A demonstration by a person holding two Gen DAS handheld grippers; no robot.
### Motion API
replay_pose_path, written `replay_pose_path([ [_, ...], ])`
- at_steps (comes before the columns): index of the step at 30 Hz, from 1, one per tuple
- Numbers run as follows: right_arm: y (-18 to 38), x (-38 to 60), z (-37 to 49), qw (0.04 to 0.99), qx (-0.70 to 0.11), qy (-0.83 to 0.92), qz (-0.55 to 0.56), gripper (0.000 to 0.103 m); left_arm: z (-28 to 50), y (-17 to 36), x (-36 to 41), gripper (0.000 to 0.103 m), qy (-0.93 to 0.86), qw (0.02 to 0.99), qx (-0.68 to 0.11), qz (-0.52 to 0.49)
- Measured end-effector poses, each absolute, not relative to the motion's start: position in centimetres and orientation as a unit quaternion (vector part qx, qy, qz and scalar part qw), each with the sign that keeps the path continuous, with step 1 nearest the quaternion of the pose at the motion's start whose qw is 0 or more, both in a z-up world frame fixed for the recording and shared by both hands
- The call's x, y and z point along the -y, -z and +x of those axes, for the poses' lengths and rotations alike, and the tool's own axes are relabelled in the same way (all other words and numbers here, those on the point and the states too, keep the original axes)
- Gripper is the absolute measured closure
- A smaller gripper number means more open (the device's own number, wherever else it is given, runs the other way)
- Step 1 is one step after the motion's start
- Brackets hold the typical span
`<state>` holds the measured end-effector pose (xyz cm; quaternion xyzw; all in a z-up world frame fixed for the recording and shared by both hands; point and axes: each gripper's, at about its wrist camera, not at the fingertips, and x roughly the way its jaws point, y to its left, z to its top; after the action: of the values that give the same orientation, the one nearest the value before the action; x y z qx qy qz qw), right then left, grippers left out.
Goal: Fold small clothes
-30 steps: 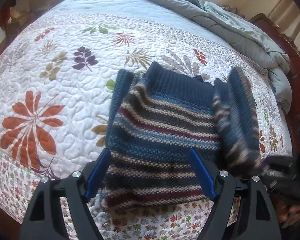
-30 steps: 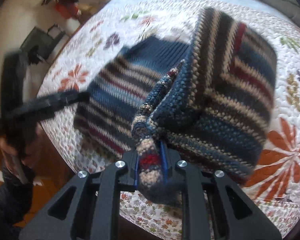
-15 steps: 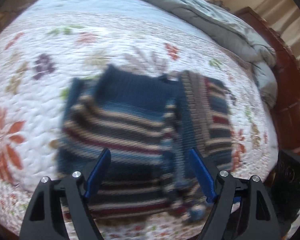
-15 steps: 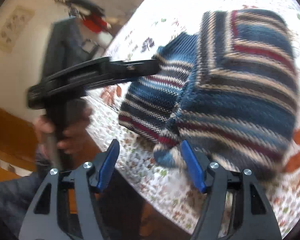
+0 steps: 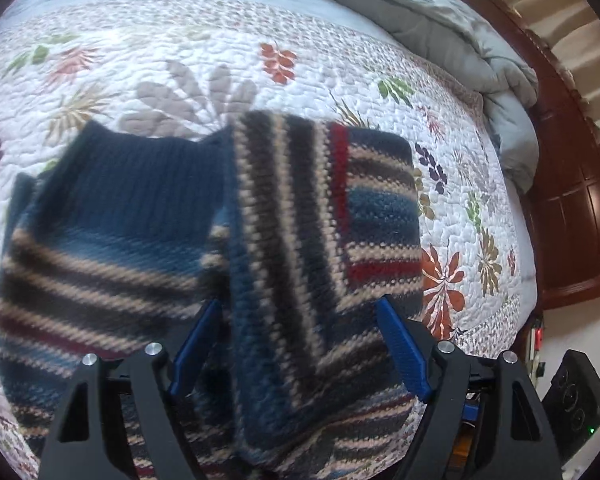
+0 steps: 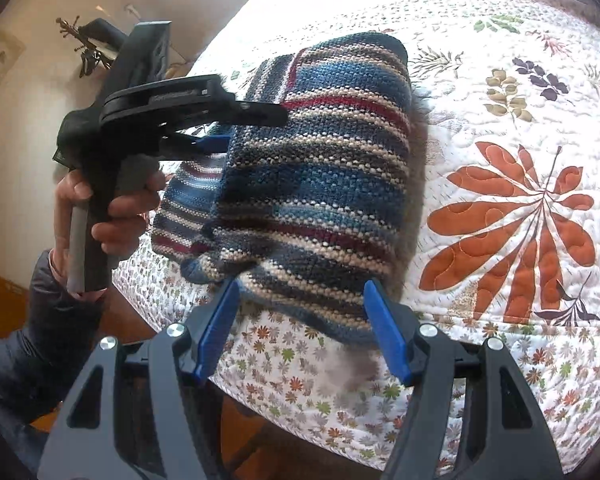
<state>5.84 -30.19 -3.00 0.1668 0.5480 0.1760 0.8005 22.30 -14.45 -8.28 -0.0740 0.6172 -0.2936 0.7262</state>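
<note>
left wrist view shows the striped sweater point(image 5: 204, 240) flat on the bed quilt point(image 5: 220, 64), one side folded across its middle. left claw point(image 5: 300, 350) is closing above it, gripping nothing; right claw point(image 6: 300, 326) is released. next, i judge, the other side needs folding in.

Floral quilted bed point(image 5: 204, 60), dark wooden headboard point(image 5: 572, 208).

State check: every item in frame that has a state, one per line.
striped sweater: flat on the quilt, one side folded over the body, not gripped.
left hand-held gripper: jaws closing, pads clear of the sweater, nothing held.
right hand-held gripper: open, empty, above the sweater's near edge.
grey duvet: bunched at the bed's far side.
</note>
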Motion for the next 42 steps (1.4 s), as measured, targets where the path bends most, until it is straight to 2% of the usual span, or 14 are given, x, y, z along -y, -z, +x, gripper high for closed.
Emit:
replay_pose_path([
  [2, 3.1, 30.0, 6.0, 0.802, -0.546, -0.178, 0.165, 0.038, 22.3, 8.8, 15.0, 0.054, 0.302, 0.714, -0.626, -0.084],
  [3, 3.1, 29.9, 6.1, 0.804, -0.544, -0.175, 0.161, 0.038, 22.3, 8.8, 15.1, 0.06, 0.304, 0.713, -0.626, -0.087],
  [4, 3.0, 30.1, 6.2, 0.805, -0.544, -0.173, 0.16, 0.038, 22.3, 8.6, 15.1, 0.078, 0.305, 0.714, -0.624, -0.088],
  [7, 3.0, 30.0, 6.7, 0.805, -0.541, -0.175, 0.171, 0.038, 22.1, 7.4, 14.1, 0.084, 0.317, 0.717, -0.611, -0.113],
  [11, 2.8, 29.5, 7.2, 0.805, -0.533, -0.189, 0.179, 0.038, 22.3, 4.2, 11.3, 0.085, 0.322, 0.747, -0.567, -0.13],
  [13, 3.2, 29.1, 7.8, 0.802, -0.535, -0.195, 0.181, 0.038, 22.9, 4.6, 10.3, 0.085, 0.31, 0.752, -0.567, -0.127],
  [18, 5.1, 28.1, 8.9, 0.793, -0.552, -0.187, 0.178, 0.038, 23.9, 11.2, 10.7, 0.081, 0.287, 0.714, -0.628, -0.116],
  [22, 6.4, 28.3, 9.4, 0.786, -0.565, -0.175, 0.181, 0.038, 23.9, 11.6, 10.9, 0.075, 0.288, 0.717, -0.623, -0.123],
  [25, 6.5, 28.5, 9.4, 0.784, -0.568, -0.174, 0.182, 0.038, 23.5, 10.5, 10.0, 0.06, 0.285, 0.723, -0.619, -0.116],
  [27, 6.0, 28.6, 9.2, 0.787, -0.563, -0.175, 0.182, 0.038, 22.8, 8.9, 8.6, 0.04, 0.273, 0.741, -0.605, -0.105],
  [28, 5.8, 28.8, 9.0, 0.789, -0.561, -0.174, 0.181, 0.038, 22.2, 8.0, 7.7, 0.027, 0.263, 0.756, -0.592, -0.095],
  [29, 5.6, 29.0, 8.8, 0.79, -0.559, -0.174, 0.182, 0.037, 22.0, 7.6, 7.1, 0.02, 0.26, 0.76, -0.588, -0.093],
  [35, 5.3, 28.6, 8.5, 0.792, -0.557, -0.175, 0.18, 0.038, 19.9, 9.5, 5.0, 0.019, 0.29, 0.698, -0.637, -0.152],
  [42, 5.2, 28.4, 8.6, 0.792, -0.558, -0.177, 0.172, 0.037, 19.9, 11.9, 6.3, 0.02, 0.301, 0.673, -0.655, -0.164],
])
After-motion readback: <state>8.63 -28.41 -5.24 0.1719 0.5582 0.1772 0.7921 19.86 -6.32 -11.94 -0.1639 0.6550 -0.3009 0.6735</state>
